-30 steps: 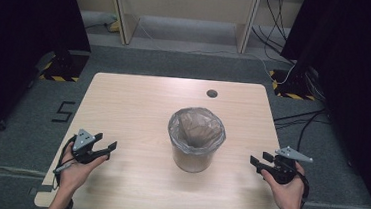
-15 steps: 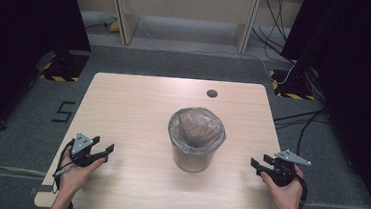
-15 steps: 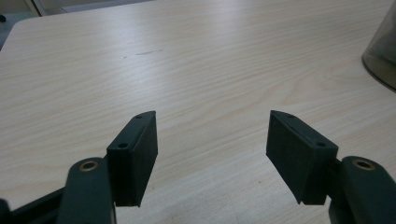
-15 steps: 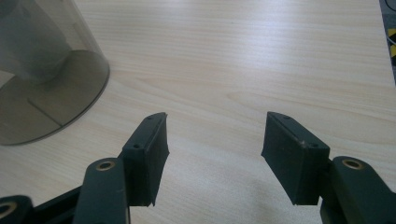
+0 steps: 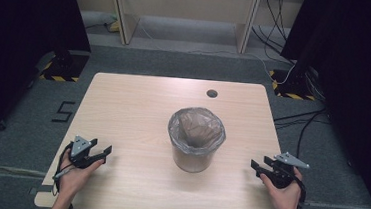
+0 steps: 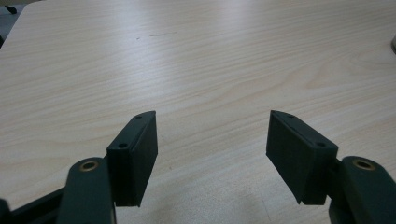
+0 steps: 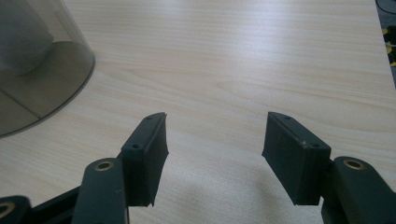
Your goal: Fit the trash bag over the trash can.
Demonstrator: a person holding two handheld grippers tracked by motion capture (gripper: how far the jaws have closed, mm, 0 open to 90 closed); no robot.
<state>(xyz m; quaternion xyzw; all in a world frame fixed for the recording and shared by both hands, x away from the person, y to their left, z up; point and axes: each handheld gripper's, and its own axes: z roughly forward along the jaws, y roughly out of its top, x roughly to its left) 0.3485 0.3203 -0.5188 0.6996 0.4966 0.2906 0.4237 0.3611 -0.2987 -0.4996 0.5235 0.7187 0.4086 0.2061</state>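
A translucent grey bin (image 5: 196, 138) lined with a clear plastic bag stands upright near the middle of the light wooden table (image 5: 133, 105). My left gripper (image 5: 103, 153) rests near the table's front left, held by a hand, well left of the bin. In the left gripper view its jaws stand wide apart over bare wood, so the left gripper (image 6: 212, 140) is open and empty. My right gripper (image 5: 258, 167) sits at the front right, just right of the bin. The right gripper (image 7: 215, 140) is open too, with the bin's lower wall (image 7: 42, 70) off to its left.
A small round cable hole (image 5: 212, 93) lies near the table's far edge. Beyond the table are grey carpet, desk legs (image 5: 120, 14) and cables (image 5: 297, 118) on the floor at right. A "5" mark (image 5: 64, 111) is on the floor at left.
Both grippers have drifted slightly toward the table's front edge. The bin has not moved and both stay open.
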